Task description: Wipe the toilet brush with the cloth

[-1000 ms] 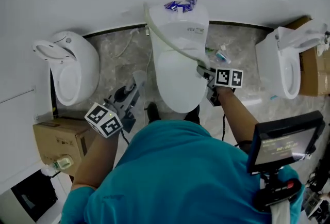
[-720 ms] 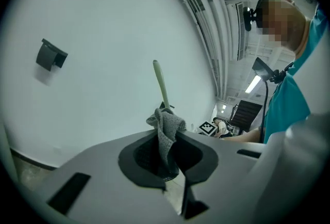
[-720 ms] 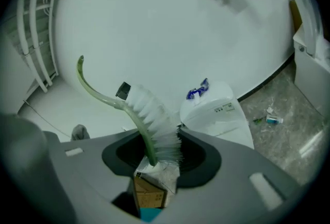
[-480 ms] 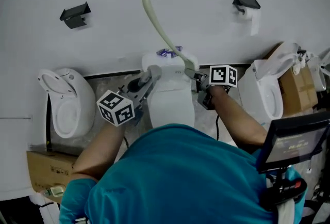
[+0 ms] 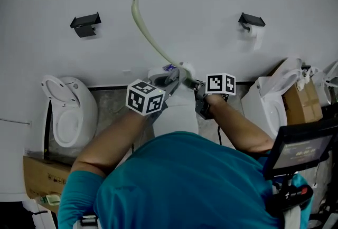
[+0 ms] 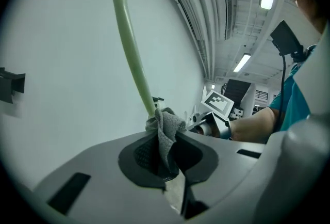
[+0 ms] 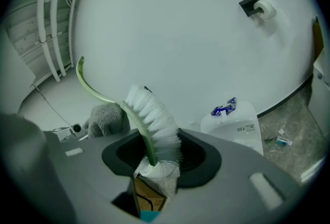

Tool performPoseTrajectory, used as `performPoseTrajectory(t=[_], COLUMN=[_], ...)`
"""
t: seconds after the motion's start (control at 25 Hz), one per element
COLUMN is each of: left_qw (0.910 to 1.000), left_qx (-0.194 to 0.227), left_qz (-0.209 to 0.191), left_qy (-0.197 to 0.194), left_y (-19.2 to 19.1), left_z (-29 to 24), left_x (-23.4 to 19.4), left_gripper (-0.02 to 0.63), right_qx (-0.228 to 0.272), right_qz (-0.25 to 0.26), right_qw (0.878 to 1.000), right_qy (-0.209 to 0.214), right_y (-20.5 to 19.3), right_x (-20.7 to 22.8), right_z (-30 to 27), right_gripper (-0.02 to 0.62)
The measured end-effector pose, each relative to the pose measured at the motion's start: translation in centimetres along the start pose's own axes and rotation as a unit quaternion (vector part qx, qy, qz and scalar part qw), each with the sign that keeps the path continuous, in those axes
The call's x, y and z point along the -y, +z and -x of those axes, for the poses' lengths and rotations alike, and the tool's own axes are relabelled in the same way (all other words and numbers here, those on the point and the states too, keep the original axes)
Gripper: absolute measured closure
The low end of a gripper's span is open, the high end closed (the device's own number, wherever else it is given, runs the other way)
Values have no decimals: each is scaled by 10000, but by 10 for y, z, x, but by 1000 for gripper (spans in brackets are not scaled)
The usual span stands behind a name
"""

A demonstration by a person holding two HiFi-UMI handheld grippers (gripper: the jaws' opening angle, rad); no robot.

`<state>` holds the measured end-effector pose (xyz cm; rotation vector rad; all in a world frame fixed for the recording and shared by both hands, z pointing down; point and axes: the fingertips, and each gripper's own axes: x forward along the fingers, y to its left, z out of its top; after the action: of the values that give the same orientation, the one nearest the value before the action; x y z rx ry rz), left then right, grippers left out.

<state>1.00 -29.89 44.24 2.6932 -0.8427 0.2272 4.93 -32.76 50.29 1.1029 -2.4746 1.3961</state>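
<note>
The toilet brush has a long, curved pale-green handle [image 5: 148,30] and white bristles [image 7: 154,117]. My right gripper [image 5: 196,86] is shut on its bristle end [image 7: 154,158], and the handle sweeps up and left in front of the white wall. In the left gripper view a grey cloth [image 6: 165,132] sits bunched between the jaws. My left gripper [image 5: 177,76] is shut on it. The cloth [image 7: 108,117] touches the handle [image 6: 129,47] just beyond the bristles. Both grippers are raised close together above the middle toilet [image 5: 177,114].
A second toilet [image 5: 68,112] stands at the left and a third [image 5: 269,96] at the right. Cardboard boxes [image 5: 39,180] [image 5: 298,101] flank them. On the wall hang a black bracket [image 5: 85,25] and a paper holder [image 5: 251,22]. A screen on a stand [image 5: 301,149] is at lower right.
Both grippers have risen from toilet height to in front of the wall. The left one swung right, bringing the cloth up to the brush handle, which now stands more upright.
</note>
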Motion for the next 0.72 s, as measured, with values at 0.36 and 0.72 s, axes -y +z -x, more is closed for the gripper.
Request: performPoseTrajectory(t=[0.36, 0.72], left_qw=[9995, 9990], left_qx=[-127, -60], left_qz=[111, 260], left_qy=[260, 359], left_y=[-3, -3], left_z=[-9, -5], left_x=[-13, -19], left_gripper=[568, 566], right_qx=[-39, 26], right_qz=[339, 471], right_qw=[9994, 9989], right_qy=[10, 40], right_y=[-5, -6], right_x=[-5, -5], right_z=[-6, -6], right_gripper=[436, 437])
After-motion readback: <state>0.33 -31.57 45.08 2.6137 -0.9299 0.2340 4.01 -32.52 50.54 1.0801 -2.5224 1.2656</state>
